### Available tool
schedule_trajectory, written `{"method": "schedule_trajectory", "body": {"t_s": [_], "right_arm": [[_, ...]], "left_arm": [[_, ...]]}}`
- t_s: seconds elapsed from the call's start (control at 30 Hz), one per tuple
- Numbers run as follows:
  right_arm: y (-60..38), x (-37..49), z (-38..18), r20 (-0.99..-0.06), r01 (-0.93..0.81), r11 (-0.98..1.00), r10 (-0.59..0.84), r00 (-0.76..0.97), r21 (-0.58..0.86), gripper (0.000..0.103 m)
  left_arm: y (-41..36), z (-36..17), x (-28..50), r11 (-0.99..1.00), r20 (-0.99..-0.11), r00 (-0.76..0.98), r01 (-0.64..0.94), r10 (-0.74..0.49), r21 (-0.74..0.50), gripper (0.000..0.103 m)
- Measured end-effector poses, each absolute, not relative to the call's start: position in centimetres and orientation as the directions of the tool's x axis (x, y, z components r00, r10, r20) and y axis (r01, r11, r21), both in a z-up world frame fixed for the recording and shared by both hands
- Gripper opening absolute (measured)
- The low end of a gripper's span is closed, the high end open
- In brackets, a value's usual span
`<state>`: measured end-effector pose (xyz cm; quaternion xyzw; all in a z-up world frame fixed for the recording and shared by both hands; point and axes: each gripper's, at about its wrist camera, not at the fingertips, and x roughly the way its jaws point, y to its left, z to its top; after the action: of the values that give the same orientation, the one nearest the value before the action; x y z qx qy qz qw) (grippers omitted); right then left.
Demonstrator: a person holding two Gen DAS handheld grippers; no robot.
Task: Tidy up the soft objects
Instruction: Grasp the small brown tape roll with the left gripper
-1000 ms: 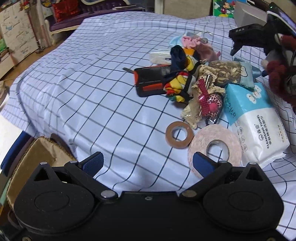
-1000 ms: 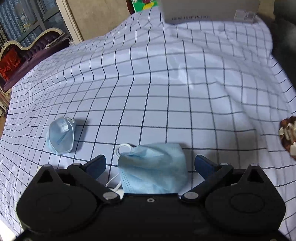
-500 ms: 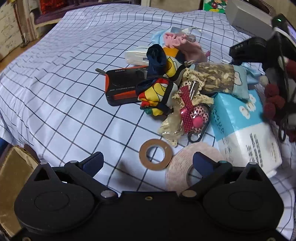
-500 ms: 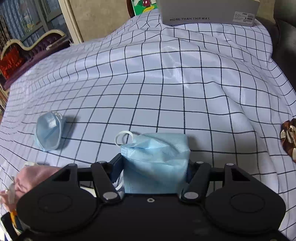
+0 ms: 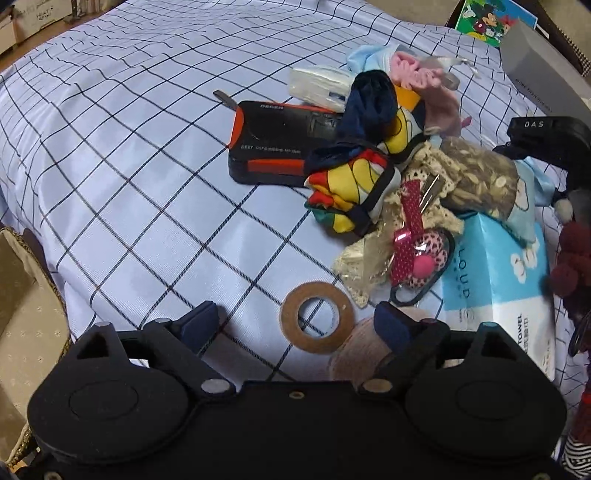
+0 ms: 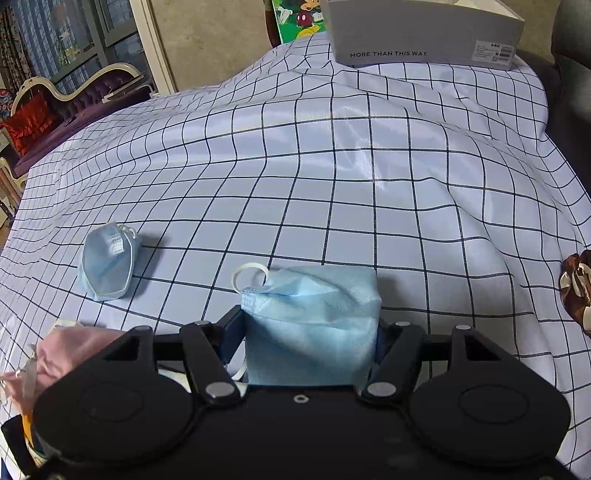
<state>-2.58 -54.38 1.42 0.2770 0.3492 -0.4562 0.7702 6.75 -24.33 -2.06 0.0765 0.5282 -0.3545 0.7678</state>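
Observation:
In the right wrist view a folded blue face mask (image 6: 310,295) is pinched between the fingers of my right gripper (image 6: 310,326); the jaws are easing open a little while the pads stay on the mask. A second blue mask (image 6: 107,266) lies to the left on the checked sheet (image 6: 332,166). My left gripper (image 5: 295,323) hovers low over the sheet with its jaws closing and pressing on nothing. A flat brown tape ring (image 5: 317,317) lies between them. Just beyond is a pile holding a colourful scarf (image 5: 354,184), a pink scrunchie (image 5: 417,70) and lace (image 5: 369,258).
A black-and-orange radio (image 5: 277,144), a pink tape roll (image 5: 362,354), a cleaning towel pack (image 5: 498,295), a snack bag (image 5: 480,181) and a tissue packet (image 5: 317,85) share the pile. A grey box (image 6: 424,33) stands at the far edge, a brown scrunchie (image 6: 576,288) at right.
My right gripper shut on the blue mask and lifted it off the sheet. My left gripper moved in toward the pile, and its jaws have narrowed around the brown ring.

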Motion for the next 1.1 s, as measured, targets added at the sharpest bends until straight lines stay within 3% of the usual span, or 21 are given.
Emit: {"method": "schedule_trajectory", "body": {"t_s": [0.37,1.1], "right_arm": [[-54.3,-2.6,1.3,-0.787,0.899,0.423,-0.515,0.34,0.111,0.066],[-54.3,-2.7,1.5,-0.779,0.898,0.424,-0.523,0.345,0.113,0.066]], "left_arm": [[-23.0,-2.1,7.5,0.775,-0.862,0.202,0.563,-0.465,-0.286,0.076],[-24.4,-2.8,5.5,0.791,-0.883,0.264,0.587,-0.387,-0.172,0.083]]}}
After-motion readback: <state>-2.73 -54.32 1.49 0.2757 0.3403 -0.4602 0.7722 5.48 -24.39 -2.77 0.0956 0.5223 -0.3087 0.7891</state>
